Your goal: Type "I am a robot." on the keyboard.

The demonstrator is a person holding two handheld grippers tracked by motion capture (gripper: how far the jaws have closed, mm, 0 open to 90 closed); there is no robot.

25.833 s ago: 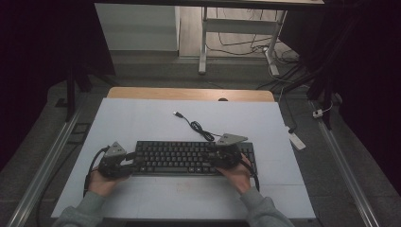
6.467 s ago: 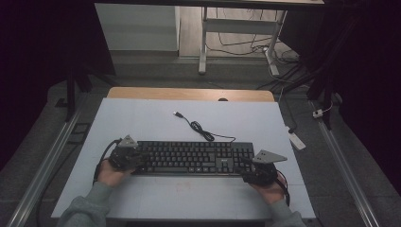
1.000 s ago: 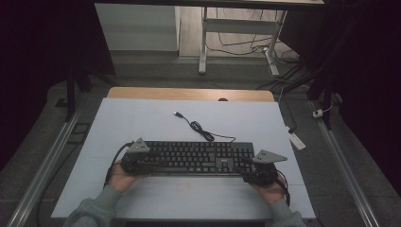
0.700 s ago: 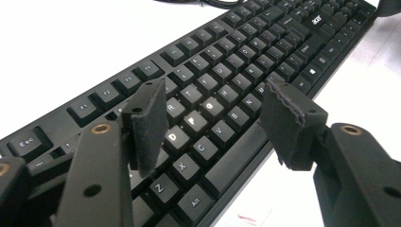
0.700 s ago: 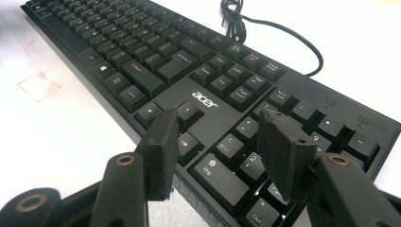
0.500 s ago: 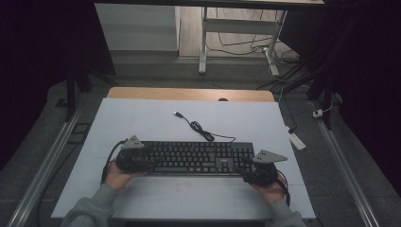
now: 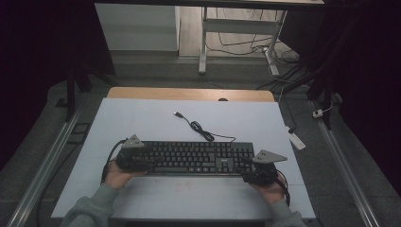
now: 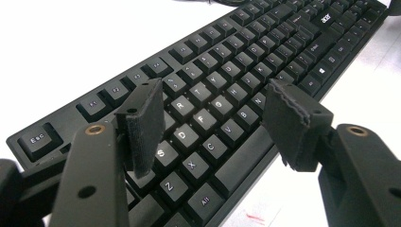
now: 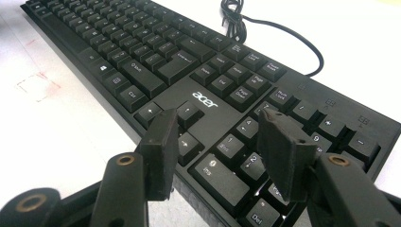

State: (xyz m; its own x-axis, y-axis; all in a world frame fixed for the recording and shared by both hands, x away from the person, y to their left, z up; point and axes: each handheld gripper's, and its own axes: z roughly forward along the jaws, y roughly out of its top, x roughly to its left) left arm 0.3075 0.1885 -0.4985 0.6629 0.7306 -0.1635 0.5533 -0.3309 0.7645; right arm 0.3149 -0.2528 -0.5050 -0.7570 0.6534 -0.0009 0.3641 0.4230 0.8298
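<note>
- The table (image 7: 142, 118) has a pale, light top; a strip of bare wood shows along its far edge.
- A black keyboard (image 7: 194, 158) lies flat across its near half.
- The keyboard's black cable (image 7: 198, 127) curls over the top toward the far side, plug end free.

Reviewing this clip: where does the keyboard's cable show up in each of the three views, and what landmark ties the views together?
High view: the cable runs from the keyboard's far edge toward the table's middle, plug end free.
Left gripper view: the cable cannot be made out; at most a dark trace at the top edge.
Right gripper view: the cable curves at the top, behind the keyboard.
Shared landmark: the acer logo, also in the left gripper view.
</note>
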